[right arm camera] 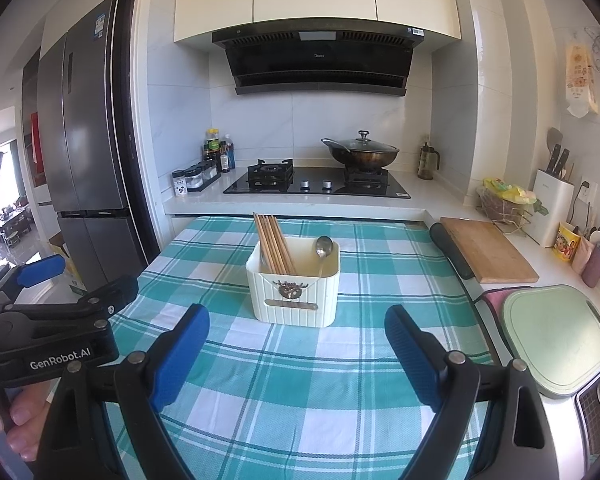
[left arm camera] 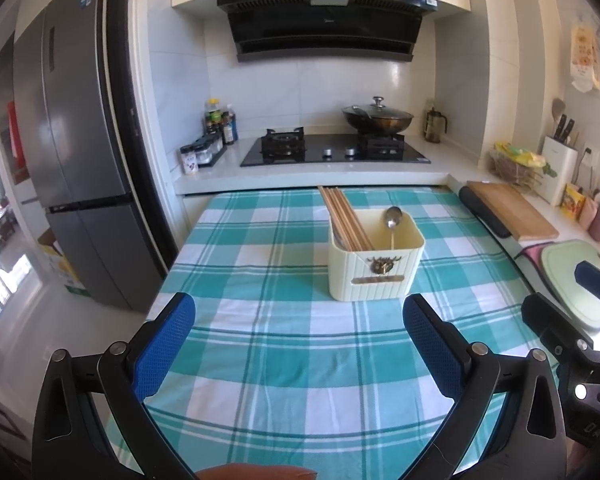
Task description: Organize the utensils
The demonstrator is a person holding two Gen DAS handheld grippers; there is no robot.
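Note:
A cream utensil holder stands upright on the teal checked tablecloth, and it also shows in the right wrist view. Several wooden chopsticks lean in its left part and a metal spoon stands in its right part; the right wrist view shows the chopsticks and the spoon too. My left gripper is open and empty, short of the holder. My right gripper is open and empty, just short of the holder.
Behind the table is a counter with a gas hob, a lidded wok and sauce bottles. To the right lie a wooden board and a green board. A grey fridge stands left.

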